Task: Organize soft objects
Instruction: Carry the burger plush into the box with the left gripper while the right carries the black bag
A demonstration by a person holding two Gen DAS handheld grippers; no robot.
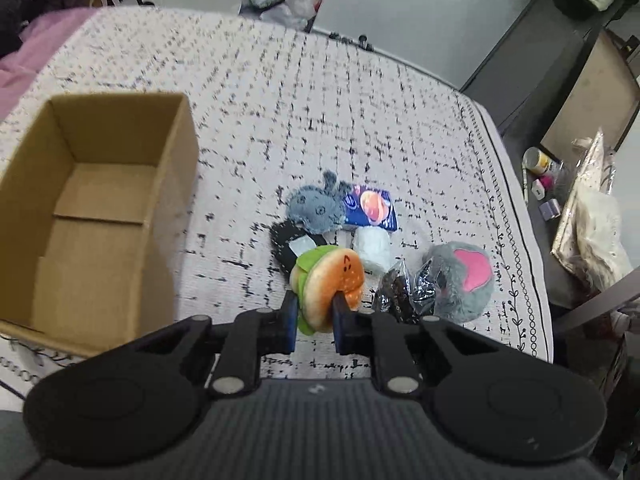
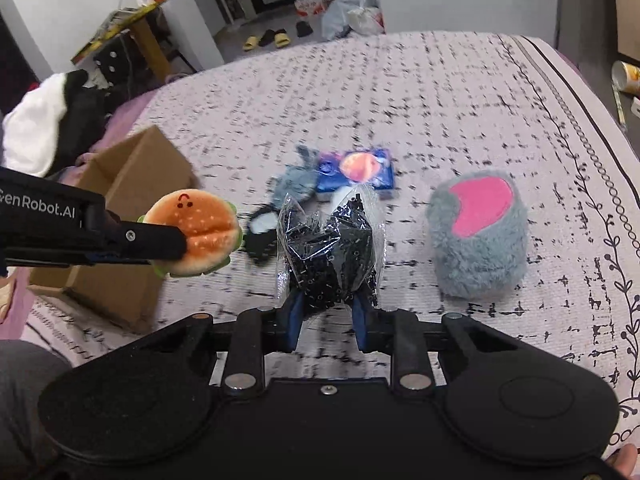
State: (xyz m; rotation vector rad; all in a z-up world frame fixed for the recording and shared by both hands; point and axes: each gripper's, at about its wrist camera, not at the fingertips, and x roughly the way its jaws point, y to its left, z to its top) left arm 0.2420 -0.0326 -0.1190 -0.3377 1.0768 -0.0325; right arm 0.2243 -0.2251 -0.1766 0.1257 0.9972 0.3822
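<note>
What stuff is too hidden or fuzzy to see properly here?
- Black flat thing: left wrist view, partly under the burger plush; the right wrist view is too blurred to help.
- White roll: right wrist view, almost all behind the crinkly bag of black bits.
- Cardboard box: right wrist view, inside unseen; the left gripper covers its side.
- Jar: left wrist view, label too small.

Even, soft indoor light with faint shadows. Fisheye bending curves both frames' edges. Motion blur smears the bedspread pattern, strongest at centre of the right wrist view.
</note>
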